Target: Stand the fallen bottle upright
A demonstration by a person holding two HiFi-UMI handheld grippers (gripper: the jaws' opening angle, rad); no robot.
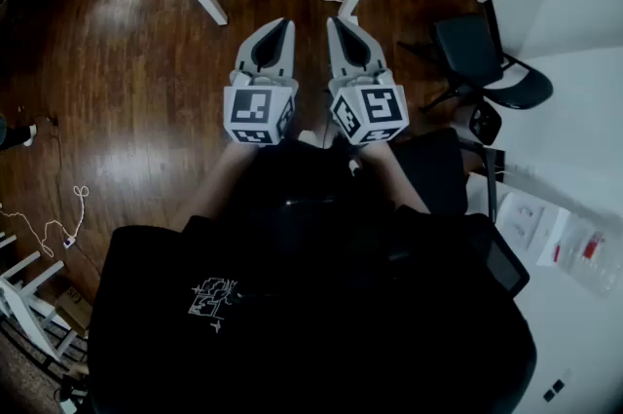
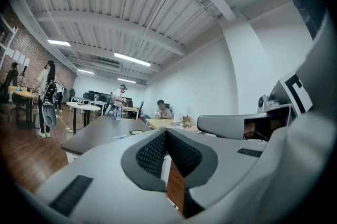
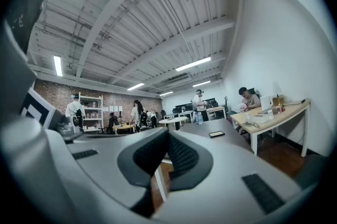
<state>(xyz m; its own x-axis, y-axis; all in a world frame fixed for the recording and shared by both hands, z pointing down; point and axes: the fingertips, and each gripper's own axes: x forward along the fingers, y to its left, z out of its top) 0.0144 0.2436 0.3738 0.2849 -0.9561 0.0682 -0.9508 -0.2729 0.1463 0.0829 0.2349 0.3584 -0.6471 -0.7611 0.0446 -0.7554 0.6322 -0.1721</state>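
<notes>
Fallen clear bottle (image 2: 120, 136), only faintly discernible, is lying on the dark brown rectangular table (image 2: 95, 133) ahead. Left grey gripper (image 1: 282, 27) and right grey gripper (image 1: 338, 24) are hovering level, side by side, short of that table. Both are holding their jaws fully together, empty.

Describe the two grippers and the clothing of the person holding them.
The left gripper and right gripper look alike: light grey tapered shells, each with a white cube bearing black square markers. The pads are dark with a dotted texture. The person wears a black top with a small white print.
</notes>
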